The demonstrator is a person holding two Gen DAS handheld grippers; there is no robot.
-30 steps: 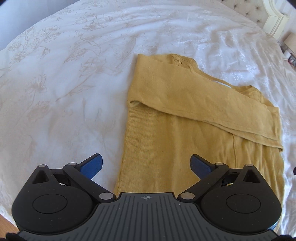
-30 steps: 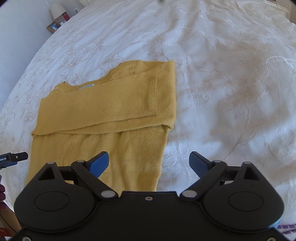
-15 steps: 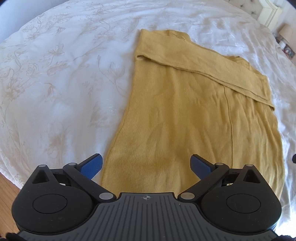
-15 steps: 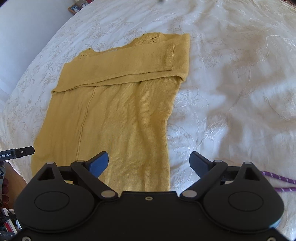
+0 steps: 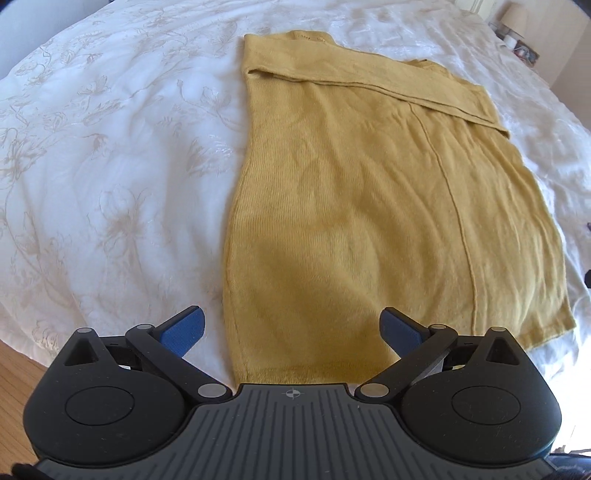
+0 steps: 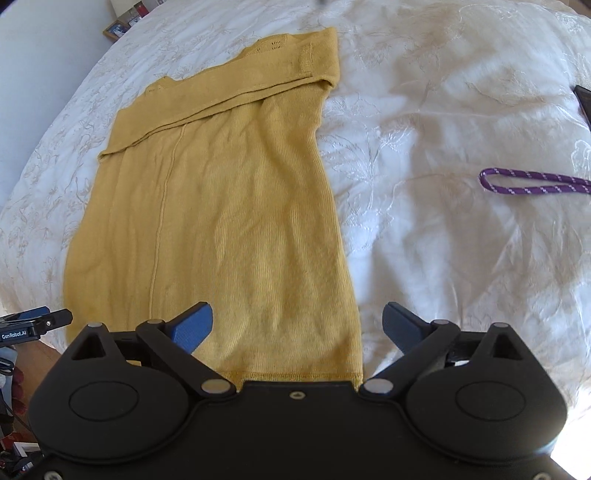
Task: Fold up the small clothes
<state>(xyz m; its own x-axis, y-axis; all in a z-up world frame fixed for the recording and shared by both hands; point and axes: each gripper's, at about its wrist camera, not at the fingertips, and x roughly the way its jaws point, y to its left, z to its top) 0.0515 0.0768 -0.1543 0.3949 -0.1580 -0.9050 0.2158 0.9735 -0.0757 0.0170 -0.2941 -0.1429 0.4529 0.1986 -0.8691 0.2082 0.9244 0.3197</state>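
Observation:
A mustard-yellow knit sweater [image 5: 369, 206] lies flat on the white bed, its sleeves folded across the chest at the far end. In the right wrist view the same sweater [image 6: 221, 206] runs from the collar down to the hem. My left gripper [image 5: 291, 328] hovers open just above the hem's left corner, blue pads wide apart. My right gripper [image 6: 297, 326] is open over the hem's right corner, nothing between its fingers. The left gripper's tip [image 6: 37, 323] shows at the left edge of the right wrist view.
A white embroidered bedspread [image 5: 110, 166] covers the bed. A purple cord [image 6: 532, 184] lies on it to the right of the sweater, with a dark object [image 6: 583, 99] at the far right edge. Wooden floor [image 5: 18, 373] shows at the near left. Framed pictures [image 6: 122, 26] stand beyond the bed.
Both grippers have pulled back from the sweater's chest toward its hem, so the whole garment now shows. The sweater itself has not moved. Both stay open.

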